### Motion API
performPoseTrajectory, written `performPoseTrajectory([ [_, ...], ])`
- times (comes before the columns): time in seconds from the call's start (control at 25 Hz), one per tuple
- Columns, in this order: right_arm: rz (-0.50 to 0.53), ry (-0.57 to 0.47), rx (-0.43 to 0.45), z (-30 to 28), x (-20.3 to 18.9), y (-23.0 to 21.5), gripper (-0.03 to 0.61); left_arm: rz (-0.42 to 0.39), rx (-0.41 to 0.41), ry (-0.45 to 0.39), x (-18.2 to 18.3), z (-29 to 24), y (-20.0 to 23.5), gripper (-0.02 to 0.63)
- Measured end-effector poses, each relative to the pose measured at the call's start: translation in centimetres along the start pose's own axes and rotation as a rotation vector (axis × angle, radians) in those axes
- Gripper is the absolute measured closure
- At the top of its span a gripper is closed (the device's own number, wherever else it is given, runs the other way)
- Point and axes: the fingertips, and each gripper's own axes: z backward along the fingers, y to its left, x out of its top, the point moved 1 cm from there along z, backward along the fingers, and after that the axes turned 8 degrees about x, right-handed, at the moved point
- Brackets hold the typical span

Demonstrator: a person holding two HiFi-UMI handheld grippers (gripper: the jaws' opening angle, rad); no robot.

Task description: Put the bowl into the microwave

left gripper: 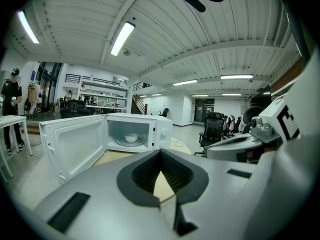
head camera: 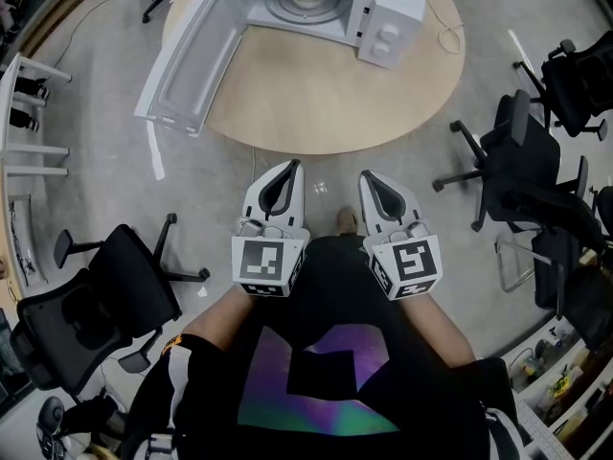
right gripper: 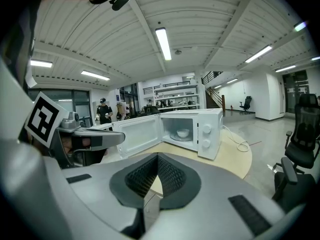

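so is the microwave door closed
No, the microwave door stands swung wide open, with the bowl sitting inside on the turntable.

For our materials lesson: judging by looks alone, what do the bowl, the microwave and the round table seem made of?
Bowl: small, white, smooth; probably glazed ceramic, perhaps plastic.
Microwave: flat, evenly white panels; probably painted sheet metal.
Round table: even pale tan, matt top; wood or wood-look laminate.
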Motion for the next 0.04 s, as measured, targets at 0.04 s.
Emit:
performPoseTrajectory([
  [0.04,-0.001,0.0,-0.002,-0.08,-0.01,0.0,0.563,0.0,-0.002,0.0,0.0,-0.05,0.09,0.568],
])
